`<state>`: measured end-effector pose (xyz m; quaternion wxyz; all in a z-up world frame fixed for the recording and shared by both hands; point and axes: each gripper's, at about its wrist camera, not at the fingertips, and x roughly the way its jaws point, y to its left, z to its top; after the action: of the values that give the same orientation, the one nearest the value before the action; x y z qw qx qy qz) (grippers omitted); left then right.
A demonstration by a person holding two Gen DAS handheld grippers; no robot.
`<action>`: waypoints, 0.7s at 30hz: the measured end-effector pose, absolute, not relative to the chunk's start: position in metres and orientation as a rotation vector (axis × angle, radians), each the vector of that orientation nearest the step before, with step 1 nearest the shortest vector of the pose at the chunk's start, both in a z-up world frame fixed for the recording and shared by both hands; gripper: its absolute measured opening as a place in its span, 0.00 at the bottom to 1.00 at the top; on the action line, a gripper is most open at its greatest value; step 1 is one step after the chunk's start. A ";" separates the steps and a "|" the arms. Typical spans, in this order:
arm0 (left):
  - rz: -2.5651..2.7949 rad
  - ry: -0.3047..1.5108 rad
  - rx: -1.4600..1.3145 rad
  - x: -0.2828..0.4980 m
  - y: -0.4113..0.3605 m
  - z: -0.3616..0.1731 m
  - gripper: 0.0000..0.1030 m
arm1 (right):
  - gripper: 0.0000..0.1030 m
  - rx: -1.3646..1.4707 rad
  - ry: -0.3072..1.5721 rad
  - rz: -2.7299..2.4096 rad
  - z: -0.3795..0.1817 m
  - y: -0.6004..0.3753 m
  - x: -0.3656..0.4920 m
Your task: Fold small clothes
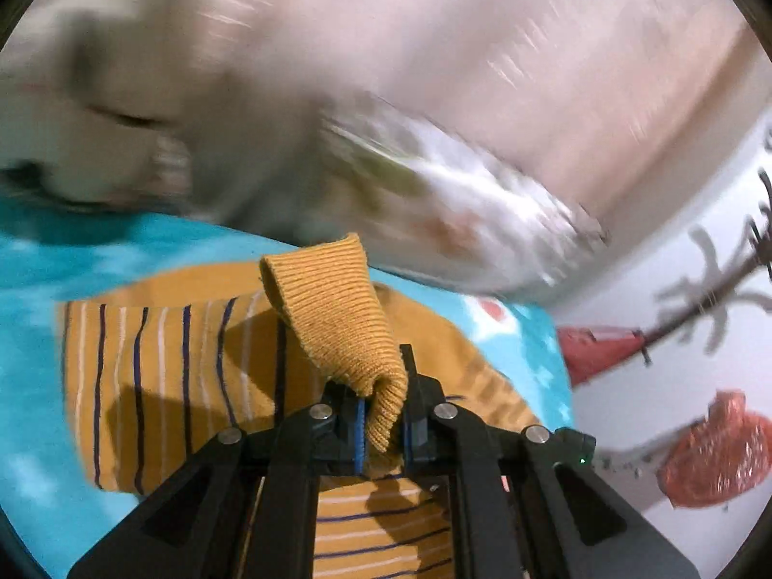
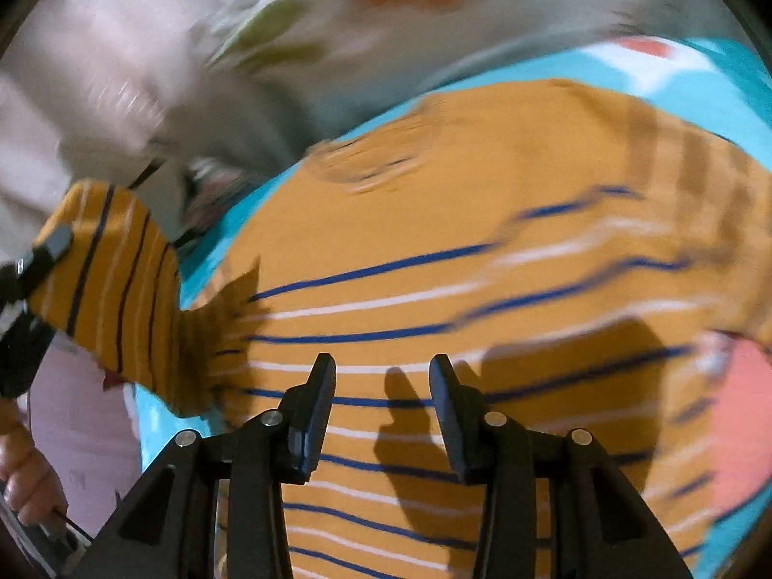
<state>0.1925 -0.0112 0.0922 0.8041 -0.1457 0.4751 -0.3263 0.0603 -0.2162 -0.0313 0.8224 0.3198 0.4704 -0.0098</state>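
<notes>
Closest in the left wrist view, the left tool has its jaws pinched nearly together on the ribbed mustard cuff of a small striped garment. The cuff stands up out of the blue-lined pads and flops over at its top (it looks like the end of a sleeve). Below and behind the tool the rest of the garment, mustard with dark blue and white stripes, lies spread on a turquoise cloth. To the right of that cloth is a white surface printed with red shapes and grey branches. Farther off everything smears into pale blur, and I cannot say what the whitish heap there is.

In the right wrist view, the right tool hangs over the body of the same garment with its jaws standing about half apart and nothing between them; the striped cloth shows in the gap and the fingers' shadow falls on it. Whether the tips touch the fabric I cannot tell. To the left, a striped sleeve is lifted off the turquoise cloth, its end caught in the other tool at the frame's edge. A hand shows low at the left. Beyond the garment's far edge the turquoise gives way to more blurred pale stuff.
</notes>
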 end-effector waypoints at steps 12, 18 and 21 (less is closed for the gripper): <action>-0.755 1.319 -0.152 0.160 -0.176 -0.032 0.10 | 0.43 0.786 0.916 -0.204 -0.033 -0.344 -0.003; -0.767 1.302 -0.236 0.145 -0.134 -0.012 0.44 | 0.43 0.757 0.898 -0.101 -0.023 -0.335 0.024; -0.715 1.215 -0.222 0.136 -0.090 0.015 0.57 | 0.50 0.715 0.899 -0.034 -0.021 -0.318 0.039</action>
<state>0.1359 -0.0897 0.0152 0.7560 -0.1017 0.5574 -0.3279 0.0389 -0.3178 -0.0212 0.8393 0.3383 0.4253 -0.0163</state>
